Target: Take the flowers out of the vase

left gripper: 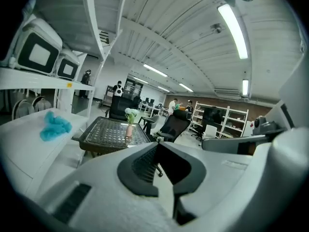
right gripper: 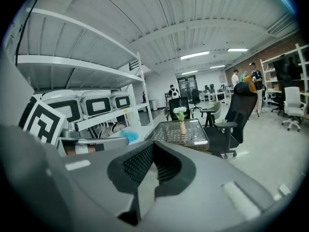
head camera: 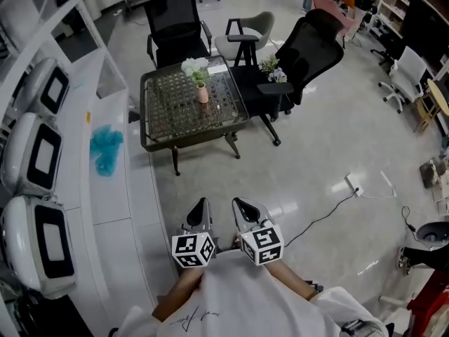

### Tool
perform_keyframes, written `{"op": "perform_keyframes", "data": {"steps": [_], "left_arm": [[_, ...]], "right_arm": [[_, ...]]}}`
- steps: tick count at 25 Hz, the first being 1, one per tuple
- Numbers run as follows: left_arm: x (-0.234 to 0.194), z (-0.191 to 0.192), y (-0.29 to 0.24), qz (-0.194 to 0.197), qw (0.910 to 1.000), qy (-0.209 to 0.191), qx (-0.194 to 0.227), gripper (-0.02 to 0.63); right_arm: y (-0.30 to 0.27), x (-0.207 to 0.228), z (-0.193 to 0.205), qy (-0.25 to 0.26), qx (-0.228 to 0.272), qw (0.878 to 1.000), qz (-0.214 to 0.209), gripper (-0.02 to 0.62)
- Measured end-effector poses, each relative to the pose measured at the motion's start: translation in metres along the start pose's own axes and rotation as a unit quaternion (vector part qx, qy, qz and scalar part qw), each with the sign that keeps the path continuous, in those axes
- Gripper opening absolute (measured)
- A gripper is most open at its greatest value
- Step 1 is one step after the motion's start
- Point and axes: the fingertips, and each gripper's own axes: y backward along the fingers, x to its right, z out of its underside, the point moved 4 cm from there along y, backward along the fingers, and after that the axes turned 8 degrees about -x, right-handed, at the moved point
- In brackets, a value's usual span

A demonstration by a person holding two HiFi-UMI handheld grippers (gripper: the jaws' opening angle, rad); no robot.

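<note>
1. While I hold both tongs low and well short of it, open floor lies between me and the table's near edge.
2. A white counter runs along the table's left edge, leaving only a narrow gap there.
3. One black chair crowds the table's right edge. A second black chair and a grey chair stand at its far edge.
4. My left tongs and right tongs sit side by side, jaws pressed together, gripping nothing.
5. The vase stands upright near the table's far edge, clear of the rim.
6. The flowers are in it.
</note>
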Motion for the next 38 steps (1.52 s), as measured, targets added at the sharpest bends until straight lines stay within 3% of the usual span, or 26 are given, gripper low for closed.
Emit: {"op": "perform_keyframes", "data": {"steps": [10, 19, 24, 31, 38], "left_arm": [[0.007, -0.018, -0.025, -0.005, 0.9993, -0.036, -0.005, -0.005], [-0.020, -0.046, -0.062, 0.000, 0.9993, -0.036, -0.012, -0.005], [-0.046, -0.053, -0.081, 0.003, 0.9988, -0.035, -0.035, -0.005], [-0.070, -0.058, -0.118, 0.029, 0.9972, -0.015, -0.067, -0.003], [-0.095, -0.093, -0.149, 0.048, 0.9974, -0.017, -0.051, -0.003]], "right_arm": [[-0.026, -0.002, -0.018, 0.003, 0.001, 1.000, -0.016, 0.006], [-0.071, 0.010, -0.057, 0.008, 0.015, 1.000, 0.008, 0.011], [-0.104, 0.003, -0.063, 0.001, -0.001, 1.000, -0.003, 0.014], [-0.152, 0.003, -0.071, 0.031, -0.034, 0.999, -0.010, 0.008], [-0.190, 0.020, -0.100, 0.027, -0.030, 0.999, -0.017, 0.008]]}}
